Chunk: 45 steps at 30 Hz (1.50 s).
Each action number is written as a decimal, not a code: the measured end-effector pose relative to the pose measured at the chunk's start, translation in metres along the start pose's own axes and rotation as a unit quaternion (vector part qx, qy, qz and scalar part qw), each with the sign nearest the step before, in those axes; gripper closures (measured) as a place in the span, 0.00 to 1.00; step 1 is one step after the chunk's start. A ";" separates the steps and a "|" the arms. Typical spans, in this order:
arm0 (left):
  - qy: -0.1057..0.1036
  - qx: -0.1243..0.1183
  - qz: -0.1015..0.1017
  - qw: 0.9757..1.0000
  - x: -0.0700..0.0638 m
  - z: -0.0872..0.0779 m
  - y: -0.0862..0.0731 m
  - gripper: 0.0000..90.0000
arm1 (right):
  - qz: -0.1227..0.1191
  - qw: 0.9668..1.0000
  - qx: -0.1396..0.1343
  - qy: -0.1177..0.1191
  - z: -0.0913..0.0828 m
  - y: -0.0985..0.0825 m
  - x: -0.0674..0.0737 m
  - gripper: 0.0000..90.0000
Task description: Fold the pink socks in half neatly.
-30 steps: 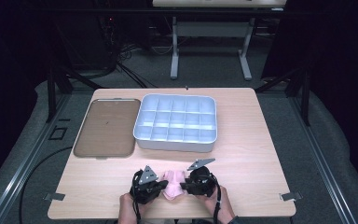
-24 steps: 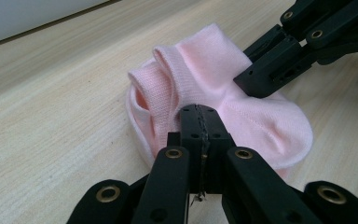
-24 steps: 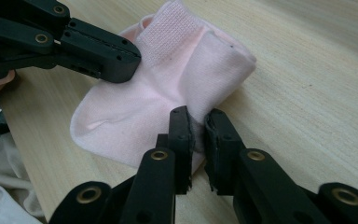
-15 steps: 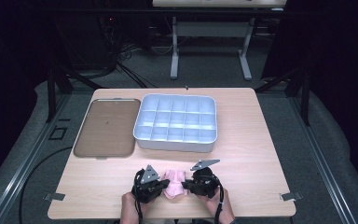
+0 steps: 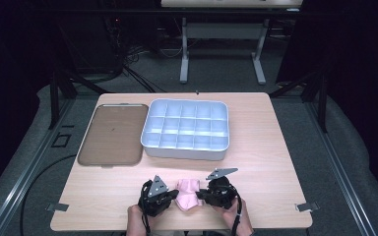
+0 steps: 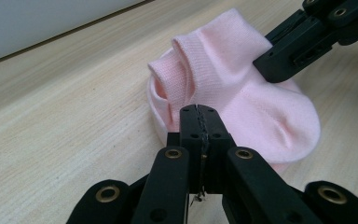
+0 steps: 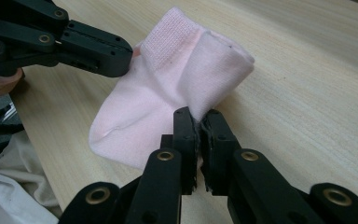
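Now we have both tongs, left tongs [image 6: 199, 122] and right tongs [image 7: 196, 122], clenched on thin edges of the pink sock [image 5: 187, 193] (near the desk [image 5: 256, 147] front), so uneven pulling could slip it free.

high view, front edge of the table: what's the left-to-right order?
Left gripper → pink sock → right gripper. Both grippers are shut on the sock, one at each side of it.
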<state>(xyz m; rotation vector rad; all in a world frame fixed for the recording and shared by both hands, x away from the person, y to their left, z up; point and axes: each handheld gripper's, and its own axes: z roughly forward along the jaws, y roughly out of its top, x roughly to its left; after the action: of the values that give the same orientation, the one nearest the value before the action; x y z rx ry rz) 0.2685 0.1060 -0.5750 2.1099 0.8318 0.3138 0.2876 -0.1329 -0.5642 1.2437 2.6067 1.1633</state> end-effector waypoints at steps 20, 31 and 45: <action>-0.008 0.006 -0.008 1.000 0.005 0.009 0.001 1.00 | -0.011 1.000 0.010 0.023 -0.011 0.017 0.009 0.94; -0.007 0.007 -0.007 1.000 0.005 0.011 0.003 1.00 | -0.012 0.999 0.018 0.032 -0.004 0.030 0.018 0.93; -0.019 0.005 -0.013 1.000 0.007 0.012 0.003 1.00 | -0.002 0.999 0.025 0.037 0.018 0.034 0.021 0.93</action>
<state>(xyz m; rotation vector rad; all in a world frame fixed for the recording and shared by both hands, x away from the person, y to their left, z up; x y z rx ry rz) 0.2814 0.1021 -0.5806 2.1060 0.8387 0.2556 0.3015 -0.0945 -0.5496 1.2265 2.7056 1.1737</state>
